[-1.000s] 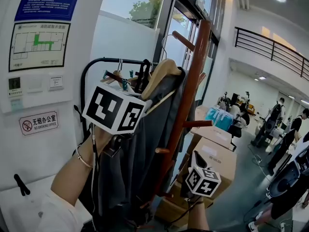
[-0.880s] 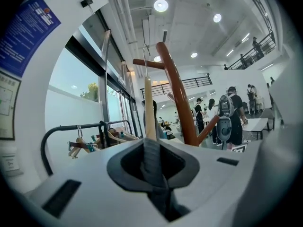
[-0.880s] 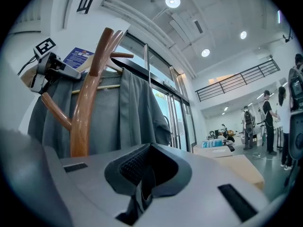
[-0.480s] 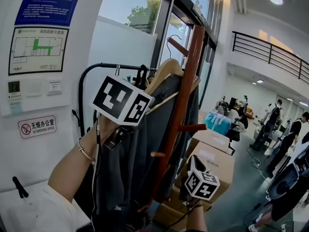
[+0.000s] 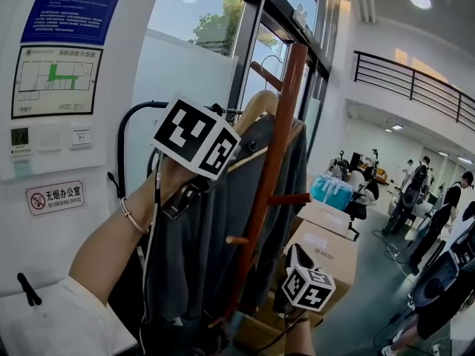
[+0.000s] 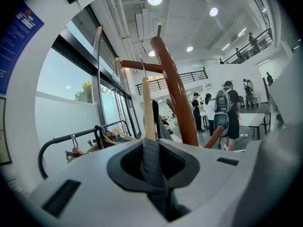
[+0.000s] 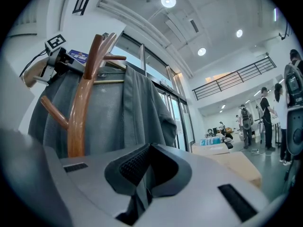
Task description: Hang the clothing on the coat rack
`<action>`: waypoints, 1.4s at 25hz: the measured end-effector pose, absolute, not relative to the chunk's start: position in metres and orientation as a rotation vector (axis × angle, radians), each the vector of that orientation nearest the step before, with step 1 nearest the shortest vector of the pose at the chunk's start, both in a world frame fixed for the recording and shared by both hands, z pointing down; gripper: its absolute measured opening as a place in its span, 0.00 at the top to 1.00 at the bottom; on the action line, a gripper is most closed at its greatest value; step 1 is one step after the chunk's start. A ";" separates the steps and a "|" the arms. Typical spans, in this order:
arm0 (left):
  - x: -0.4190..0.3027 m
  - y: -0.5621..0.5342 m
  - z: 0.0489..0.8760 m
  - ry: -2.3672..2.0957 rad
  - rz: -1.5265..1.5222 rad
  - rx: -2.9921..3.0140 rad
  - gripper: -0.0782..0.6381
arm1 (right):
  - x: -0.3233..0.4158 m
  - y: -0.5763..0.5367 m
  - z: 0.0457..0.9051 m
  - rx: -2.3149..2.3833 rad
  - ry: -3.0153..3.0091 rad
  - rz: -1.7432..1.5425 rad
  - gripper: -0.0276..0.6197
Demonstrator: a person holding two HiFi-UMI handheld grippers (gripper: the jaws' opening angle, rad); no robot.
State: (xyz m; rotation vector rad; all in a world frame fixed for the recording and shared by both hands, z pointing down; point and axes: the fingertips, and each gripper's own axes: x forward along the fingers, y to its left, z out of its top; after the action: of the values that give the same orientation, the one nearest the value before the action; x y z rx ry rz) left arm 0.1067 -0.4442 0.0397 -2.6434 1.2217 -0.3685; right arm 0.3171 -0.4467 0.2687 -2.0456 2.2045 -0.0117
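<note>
A dark grey garment (image 5: 197,258) hangs on a wooden hanger (image 5: 256,106), right against the brown wooden coat rack (image 5: 271,169). My left gripper (image 5: 197,139) is raised high and shut on the hanger's shoulder together with the grey cloth (image 6: 150,148). In the left gripper view the hanger's metal hook (image 6: 141,56) sits next to an upper peg (image 6: 139,66) of the rack; I cannot tell whether it rests on the peg. My right gripper (image 5: 293,262) stays low, right of the rack's base. Its jaws (image 7: 144,174) are shut, with nothing clearly between them.
A black clothes rail (image 5: 130,121) carrying more hangers stands behind the garment against a wall with signs (image 5: 56,195). Cardboard boxes (image 5: 330,243) are stacked right of the rack. Several people (image 5: 412,195) stand in the hall at far right. Tall windows (image 5: 200,21) run behind the rack.
My left gripper has lifted the hanger and garment upward and a little to the right, closer to the rack's upper pegs. The right gripper has hardly moved.
</note>
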 end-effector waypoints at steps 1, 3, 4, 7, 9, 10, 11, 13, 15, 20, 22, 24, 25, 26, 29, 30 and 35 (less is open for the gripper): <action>0.107 -0.444 0.040 1.220 -0.372 -2.643 0.82 | 0.318 -0.446 0.270 -2.046 2.203 -0.016 0.92; 0.108 -0.444 0.042 1.220 -0.380 -2.645 0.82 | 0.321 -0.446 0.273 -2.045 2.203 -0.023 0.92; 0.109 -0.445 0.043 1.221 -0.387 -2.646 0.82 | 0.321 -0.445 0.274 -2.044 2.202 -0.026 0.92; 0.112 -0.446 0.047 1.220 -0.399 -2.647 0.82 | 0.323 -0.445 0.275 -2.042 2.201 -0.032 0.92; 0.113 -0.446 0.050 1.218 -0.402 -2.652 0.82 | 0.322 -0.444 0.274 -2.037 2.206 -0.033 0.92; 0.113 -0.447 0.050 1.218 -0.404 -2.654 0.82 | 0.321 -0.445 0.274 -2.035 2.208 -0.033 0.92; 0.113 -0.447 0.051 1.218 -0.405 -2.656 0.82 | 0.321 -0.445 0.275 -2.034 2.208 -0.036 0.92; 0.113 -0.448 0.054 1.220 -0.406 -2.659 0.82 | 0.322 -0.445 0.277 -2.033 2.206 -0.044 0.92; 0.112 -0.450 0.057 1.223 -0.408 -2.664 0.82 | 0.322 -0.445 0.280 -2.032 2.207 -0.052 0.92; 0.113 -0.451 0.065 1.222 -0.417 -2.673 0.82 | 0.323 -0.445 0.282 -2.029 2.217 -0.053 0.92; 0.115 -0.450 0.066 1.219 -0.417 -2.676 0.82 | 0.325 -0.445 0.281 -2.030 2.216 -0.052 0.92; 0.115 -0.450 0.067 1.216 -0.415 -2.677 0.82 | 0.325 -0.445 0.282 -2.029 2.217 -0.053 0.92; 0.115 -0.450 0.068 1.214 -0.416 -2.677 0.82 | 0.325 -0.445 0.282 -2.027 2.218 -0.054 0.92; 0.115 -0.449 0.069 1.212 -0.418 -2.677 0.82 | 0.325 -0.445 0.283 -2.027 2.220 -0.057 0.92; 0.117 -0.448 0.072 1.205 -0.425 -2.675 0.82 | 0.325 -0.446 0.285 -2.024 2.224 -0.063 0.92; 0.117 -0.447 0.073 1.201 -0.424 -2.674 0.82 | 0.324 -0.446 0.285 -2.022 2.226 -0.063 0.92; 0.116 -0.445 0.077 1.179 -0.415 -2.686 0.82 | 0.321 -0.446 0.287 -2.019 2.232 -0.066 0.92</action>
State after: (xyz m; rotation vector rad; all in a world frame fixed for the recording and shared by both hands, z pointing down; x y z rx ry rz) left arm 0.1157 -0.4452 0.0774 -2.6860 1.1793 -0.4152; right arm 0.3207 -0.4457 0.2869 -2.0186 2.2316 -0.0662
